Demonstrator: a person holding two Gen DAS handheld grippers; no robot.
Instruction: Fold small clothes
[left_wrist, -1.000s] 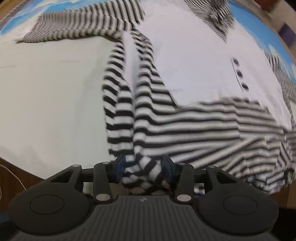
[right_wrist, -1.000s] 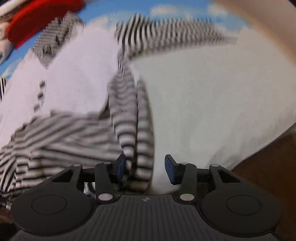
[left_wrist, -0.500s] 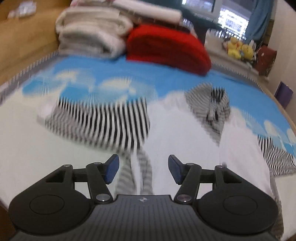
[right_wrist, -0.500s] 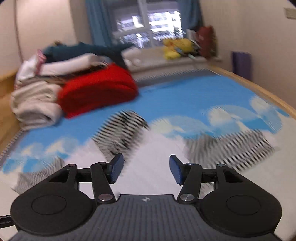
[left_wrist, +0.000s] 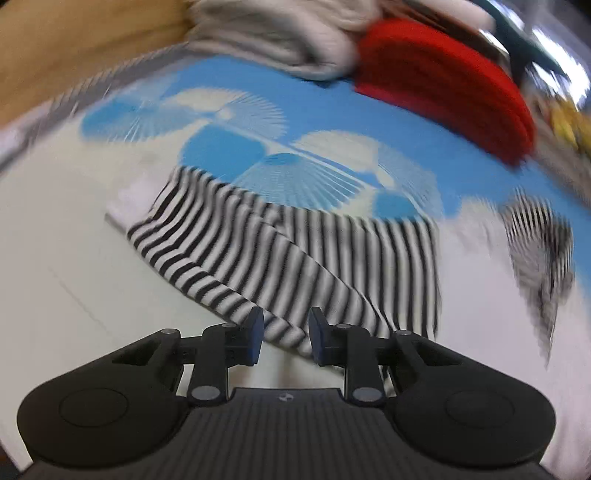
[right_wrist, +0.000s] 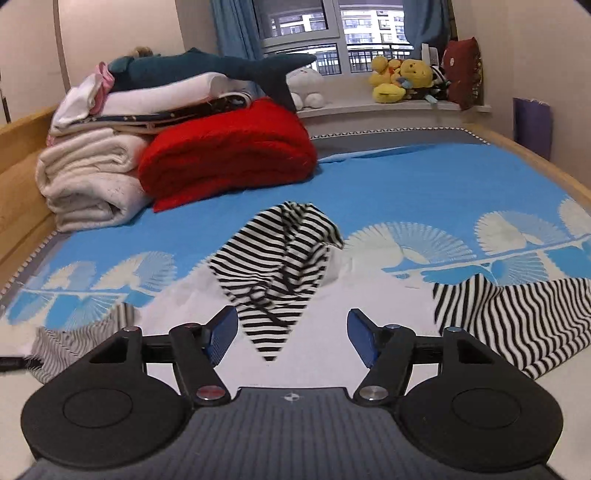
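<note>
Blue cloud-print bedspread (right_wrist: 406, 177) carries striped garment (right_wrist: 280, 266), folded blankets (right_wrist: 221, 155).

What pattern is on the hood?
Black and white stripes on the hood; clearest in the right wrist view.

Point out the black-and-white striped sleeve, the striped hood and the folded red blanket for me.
Black-and-white striped sleeve (left_wrist: 280, 254): left wrist view, mid-sleeve fabric.
Striped hood (right_wrist: 280, 266): right wrist view, centre of the hood.
Folded red blanket (right_wrist: 229, 155): right wrist view, its front face.
</note>
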